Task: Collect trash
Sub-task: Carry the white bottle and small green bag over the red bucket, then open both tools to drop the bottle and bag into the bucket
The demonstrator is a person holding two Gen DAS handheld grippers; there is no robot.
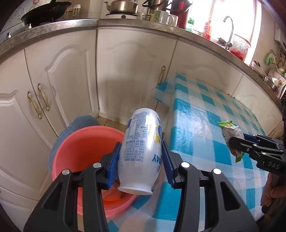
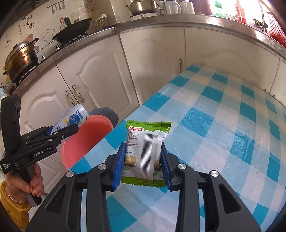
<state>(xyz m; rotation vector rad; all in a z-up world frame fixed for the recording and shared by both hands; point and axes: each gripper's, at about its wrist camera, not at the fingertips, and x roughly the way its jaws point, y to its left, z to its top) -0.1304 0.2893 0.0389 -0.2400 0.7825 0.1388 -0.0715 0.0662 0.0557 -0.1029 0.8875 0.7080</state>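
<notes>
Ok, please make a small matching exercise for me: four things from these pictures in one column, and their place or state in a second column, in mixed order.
Things:
1. white bottle
2. snack packet
3. pink basin
4. kettle

Places or states:
a. on the counter
b. held in the right gripper
c. beside the checked table
d. held in the left gripper

Pairs: 1-d, 2-b, 3-c, 4-a

Left wrist view: looks down along its own fingers, close over the pink basin [image 1: 85, 142] at the table's [image 1: 205, 125] left edge, cabinets [image 1: 125, 71] beyond. Right wrist view: same downward slant, close above the checked tabletop, facing the same cabinets. Shared ground: basin, table, counter [image 1: 135, 24]; each view catches the other gripper at its frame edge.
</notes>
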